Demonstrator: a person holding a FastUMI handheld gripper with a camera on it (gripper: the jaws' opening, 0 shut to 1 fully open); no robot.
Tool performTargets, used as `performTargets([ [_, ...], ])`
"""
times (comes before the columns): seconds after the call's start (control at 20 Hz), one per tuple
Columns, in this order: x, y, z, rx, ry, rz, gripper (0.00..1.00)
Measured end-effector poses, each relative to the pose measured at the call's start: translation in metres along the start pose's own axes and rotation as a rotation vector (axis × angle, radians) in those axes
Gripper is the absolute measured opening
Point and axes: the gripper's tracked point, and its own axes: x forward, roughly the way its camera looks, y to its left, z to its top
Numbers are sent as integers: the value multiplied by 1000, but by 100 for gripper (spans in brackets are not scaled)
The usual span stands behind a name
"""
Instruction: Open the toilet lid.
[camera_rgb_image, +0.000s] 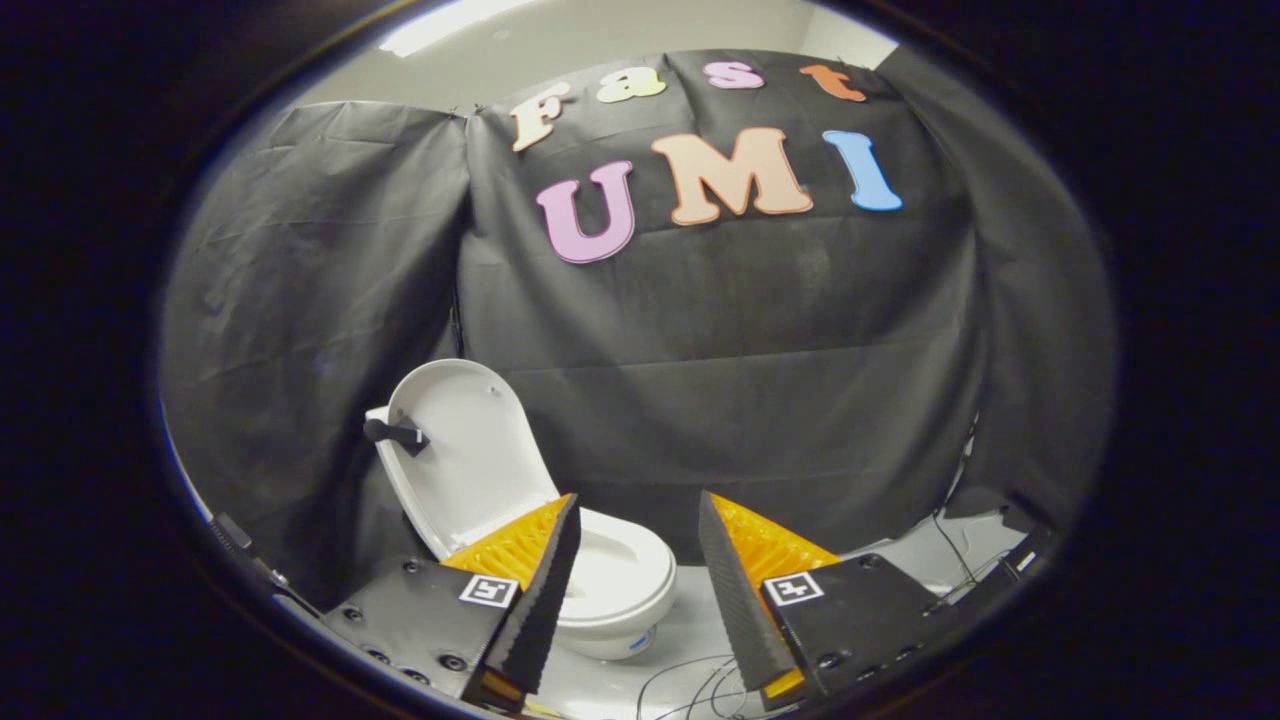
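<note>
A small white toilet (610, 590) stands on the pale floor, ahead of my fingers and toward the left one. Its lid (470, 455) is raised upright, leaning back, with the inner face turned toward me. A short dark handle (395, 433) sticks out from the lid's left edge. The seat ring and bowl opening (612, 550) lie uncovered below the lid. My gripper (638, 510) is open, with nothing between the fingers. The left finger (545, 590) overlaps the near left part of the bowl; the right finger (735, 590) stands to the right of the toilet, apart from it.
Black cloth walls (750, 380) close the booth behind and on both sides of the toilet. Thin dark cables (700, 680) lie on the pale floor (900, 555) near my fingers, and more cable runs along the right side.
</note>
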Motion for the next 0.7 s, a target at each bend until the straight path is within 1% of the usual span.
performTargets([
  [0.2, -10, -22, -4, -24, -8, -54, 74],
  [0.25, -10, -23, -1, -30, -13, -54, 74],
  [0.35, -24, -31, -13, -61, 49, -91, 76],
  [0.4, -26, -24, -18, -45, 43, -62, 76],
  [0.55, -31, -20, -30, -59, 107, -45, 78],
  [0.6, -37, -16, -29, -63, 88, -26, 79],
  [0.7, -44, -14, -18, -76, 67, -25, 79],
])
